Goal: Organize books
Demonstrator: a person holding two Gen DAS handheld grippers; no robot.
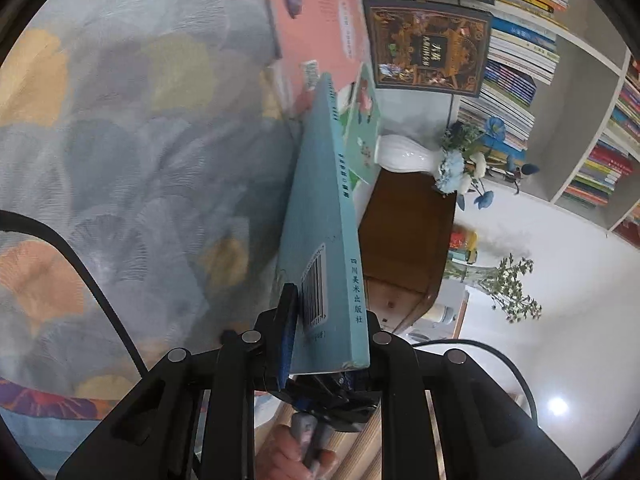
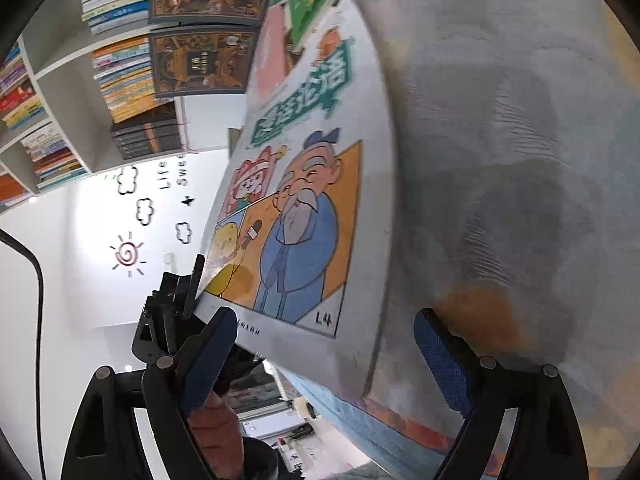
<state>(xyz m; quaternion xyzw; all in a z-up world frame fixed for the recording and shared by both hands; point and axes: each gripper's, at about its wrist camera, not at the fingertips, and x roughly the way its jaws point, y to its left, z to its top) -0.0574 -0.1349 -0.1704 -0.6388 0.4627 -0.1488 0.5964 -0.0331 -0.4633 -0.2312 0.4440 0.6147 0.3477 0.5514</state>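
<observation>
My left gripper (image 1: 330,320) is shut on a teal paperback book (image 1: 320,232), gripped at its lower end near the barcode, spine to the right. The same book shows in the right wrist view (image 2: 304,208) with its cartoon cover of an old bearded man, lifted off the patterned cloth (image 2: 500,160). My right gripper (image 2: 328,344) is open, its blue pads (image 2: 440,364) either side of the book's near edge, not touching it. A pink book (image 1: 320,12) and a green book (image 1: 362,128) lie beyond.
Two dark ornate books (image 1: 428,48) lean against a white bookshelf (image 1: 576,80) full of books. A white vase with blue flowers (image 1: 416,156) stands on a wooden cabinet (image 1: 404,232). The cloth (image 1: 140,140) has a grey and orange leaf pattern. A black cable (image 1: 80,268) crosses it.
</observation>
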